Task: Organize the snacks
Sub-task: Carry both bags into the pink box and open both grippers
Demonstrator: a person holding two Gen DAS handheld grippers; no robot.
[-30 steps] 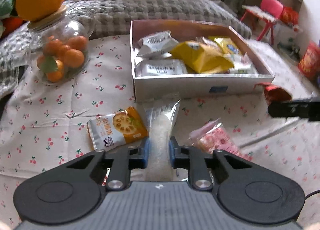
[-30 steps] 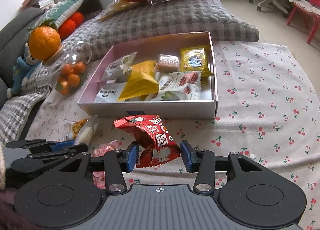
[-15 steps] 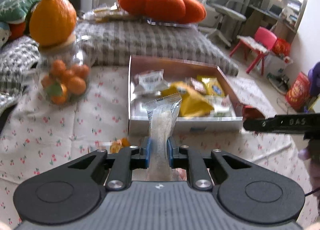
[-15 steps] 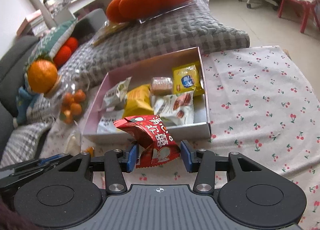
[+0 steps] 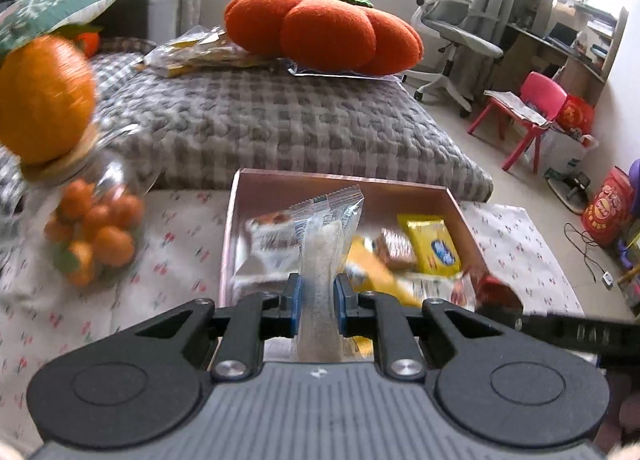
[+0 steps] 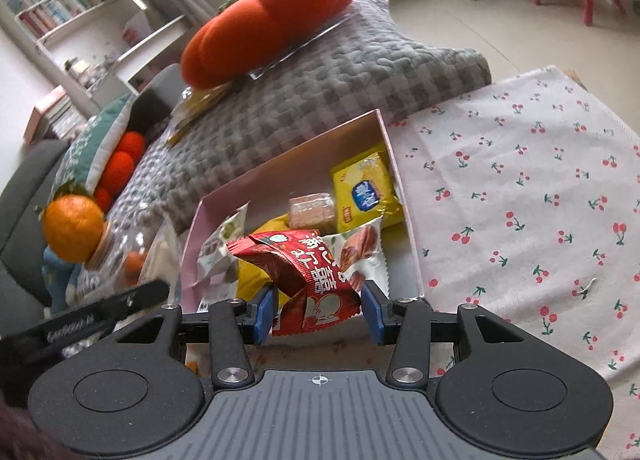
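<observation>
My left gripper (image 5: 317,299) is shut on a long clear packet with a white bar (image 5: 323,256), held upright above the near part of the pink box (image 5: 344,179). Several snack packets lie in that box, among them a yellow one (image 5: 430,246). My right gripper (image 6: 317,310) is shut on a crumpled red packet (image 6: 310,274), held over the near edge of the same box (image 6: 394,163). The other gripper's black finger (image 6: 100,316) shows at the left of the right wrist view, and the right one's finger (image 5: 576,334) at the right of the left wrist view.
A glass jar of small oranges (image 5: 94,236) with a big orange lid stands left of the box on the cherry-print cloth (image 6: 520,187). Behind the box lies a grey checked cushion (image 5: 260,123) with an orange pumpkin pillow (image 5: 328,31). A red stool (image 5: 532,107) and office chair stand beyond.
My left gripper lifted the clear packet off the cloth and carried it up over the box. My right gripper moved toward the box with the red packet and rolled, tilting the view.
</observation>
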